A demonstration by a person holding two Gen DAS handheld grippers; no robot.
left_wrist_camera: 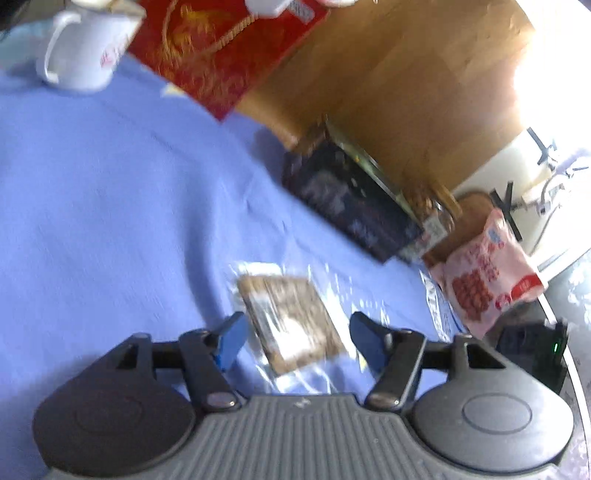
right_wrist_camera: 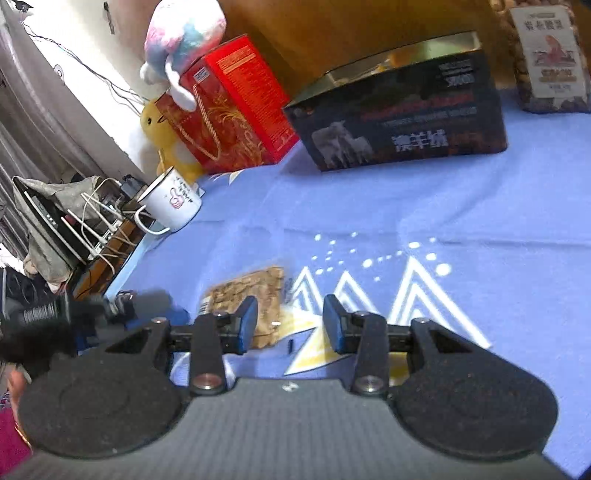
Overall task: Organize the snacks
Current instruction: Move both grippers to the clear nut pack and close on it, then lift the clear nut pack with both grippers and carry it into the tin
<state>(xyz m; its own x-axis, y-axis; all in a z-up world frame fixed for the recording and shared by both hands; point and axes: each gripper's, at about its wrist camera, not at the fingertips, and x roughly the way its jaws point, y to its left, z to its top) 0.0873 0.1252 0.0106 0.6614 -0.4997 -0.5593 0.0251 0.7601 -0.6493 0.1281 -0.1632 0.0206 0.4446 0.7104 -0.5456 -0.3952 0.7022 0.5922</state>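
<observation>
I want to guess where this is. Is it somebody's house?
Probably a home: a table under a blue cloth holds a white mug, plush toys on a red gift box, and snack packets.

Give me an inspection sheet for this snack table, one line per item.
Surface: blue cloth with white peak print.
Job's things: clear-wrapped brown snack flat on the cloth; pink bag at the edge; open dark box; nut bag.
Clutter: mug, red box, plush toys.
Grippers: left claw open around the snack; right claw open, empty.
Cables: white leads beside the table.
Surroundings: wooden panel behind.
</observation>
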